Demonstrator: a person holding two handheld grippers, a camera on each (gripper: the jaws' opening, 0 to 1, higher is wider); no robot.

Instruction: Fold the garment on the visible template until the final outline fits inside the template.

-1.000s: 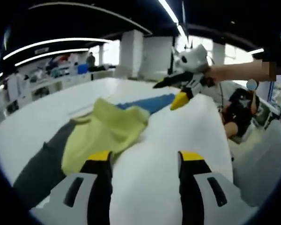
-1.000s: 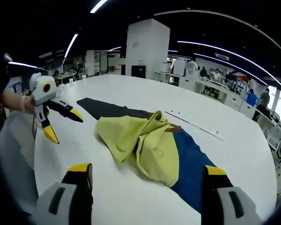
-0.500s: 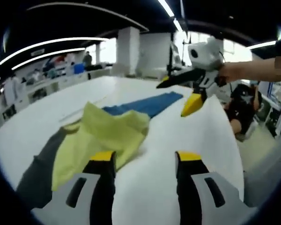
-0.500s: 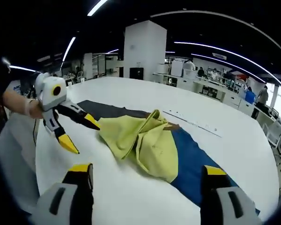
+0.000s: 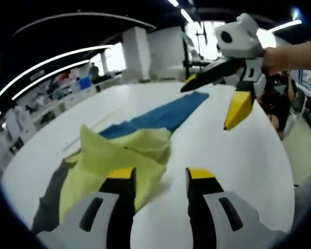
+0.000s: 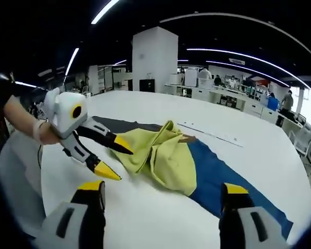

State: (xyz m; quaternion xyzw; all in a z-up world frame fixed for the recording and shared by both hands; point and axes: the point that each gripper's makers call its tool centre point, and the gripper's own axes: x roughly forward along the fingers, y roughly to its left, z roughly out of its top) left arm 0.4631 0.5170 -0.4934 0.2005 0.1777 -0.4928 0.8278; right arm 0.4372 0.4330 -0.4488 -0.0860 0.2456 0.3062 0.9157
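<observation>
A crumpled yellow garment lies bunched on a long template mat across the white table. The mat has a blue half and a dark grey half. My left gripper is open just short of the garment's near edge, with nothing between its jaws. In the right gripper view it hovers open beside the garment's left edge, held by a hand. My right gripper is open over bare table before the garment. In the left gripper view it hangs open above the table.
A thin white strip lies on the table beyond the mat. The round table's edge curves close on the right. A white pillar, desks and people stand far behind. A seated person is near the table.
My left gripper has moved in towards the garment's near edge. The right gripper has risen and come nearer in the left gripper view. The garment lies as before.
</observation>
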